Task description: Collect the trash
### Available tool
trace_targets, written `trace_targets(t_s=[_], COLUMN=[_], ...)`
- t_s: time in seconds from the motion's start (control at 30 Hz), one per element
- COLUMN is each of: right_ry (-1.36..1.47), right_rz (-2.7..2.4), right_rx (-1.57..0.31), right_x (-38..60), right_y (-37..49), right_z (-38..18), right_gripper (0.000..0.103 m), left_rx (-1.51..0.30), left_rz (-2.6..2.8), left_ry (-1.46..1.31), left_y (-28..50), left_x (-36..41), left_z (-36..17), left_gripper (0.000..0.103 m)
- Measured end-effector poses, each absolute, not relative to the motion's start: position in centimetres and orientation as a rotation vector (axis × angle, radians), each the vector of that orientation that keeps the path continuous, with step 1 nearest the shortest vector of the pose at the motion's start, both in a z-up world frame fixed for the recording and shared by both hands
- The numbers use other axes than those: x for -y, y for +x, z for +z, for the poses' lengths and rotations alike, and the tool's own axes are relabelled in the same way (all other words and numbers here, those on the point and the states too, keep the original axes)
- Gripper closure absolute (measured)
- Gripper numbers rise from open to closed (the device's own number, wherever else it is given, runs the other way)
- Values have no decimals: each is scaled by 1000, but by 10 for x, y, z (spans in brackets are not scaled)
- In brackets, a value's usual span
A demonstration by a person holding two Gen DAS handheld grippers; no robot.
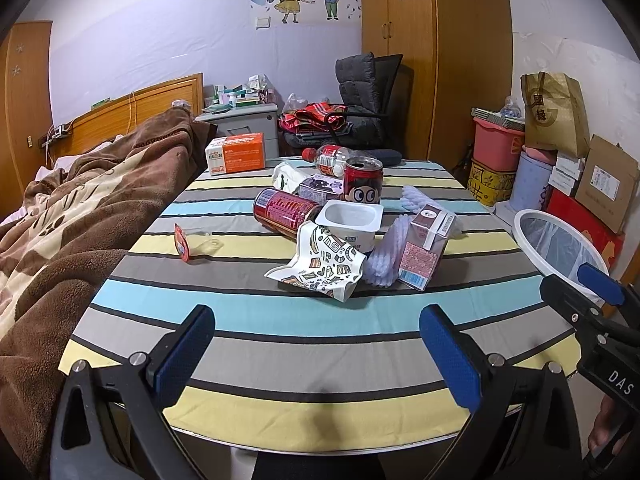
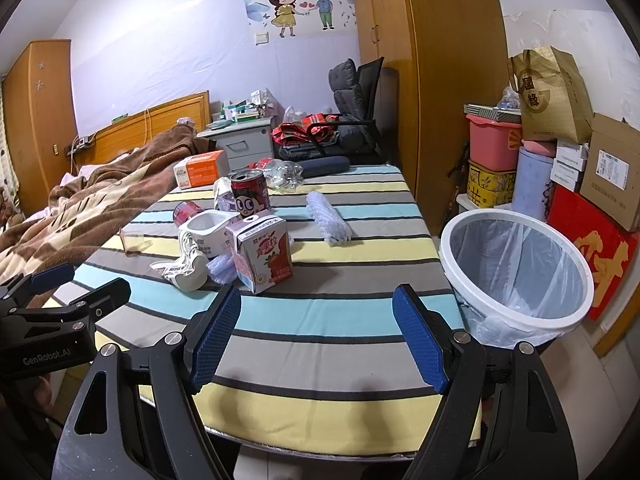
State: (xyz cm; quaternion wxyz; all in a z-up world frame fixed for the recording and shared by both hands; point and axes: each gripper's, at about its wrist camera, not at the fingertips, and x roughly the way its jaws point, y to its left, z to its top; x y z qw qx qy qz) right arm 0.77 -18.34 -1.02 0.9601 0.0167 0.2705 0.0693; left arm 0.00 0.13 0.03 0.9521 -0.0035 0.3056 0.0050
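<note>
With both the left gripper [image 1: 316, 344] and the right gripper [image 2: 318, 336] spread and empty, the trash [image 1: 340, 224] sits heaped mid-table; grabbing the milk carton [image 2: 264, 254] could topple the upright can [image 2: 250, 194] before anything reaches the bin [image 2: 516, 276] at the right.

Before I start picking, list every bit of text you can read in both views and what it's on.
"GenRobot.AI": body of the left gripper.
"DAS": body of the right gripper; the rest is cut off.
"2": orange box; its brand is too blurred.
Cans, milk carton, gold paper bag, cardboard box labels: print unreadable.
</note>
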Motion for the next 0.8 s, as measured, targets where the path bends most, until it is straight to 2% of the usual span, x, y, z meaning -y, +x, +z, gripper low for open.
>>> trace_targets(t_s=[0.8], right_ry=[30], right_rz=[137], right_rx=[-545], right_x=[184], right_y=[7], right_z=[-6], right_gripper=[23], left_rx=[-622], left_rz=[12], left_ry=[-6], left_y=[1], left_x=[-3], left_z=[1], left_gripper=[0])
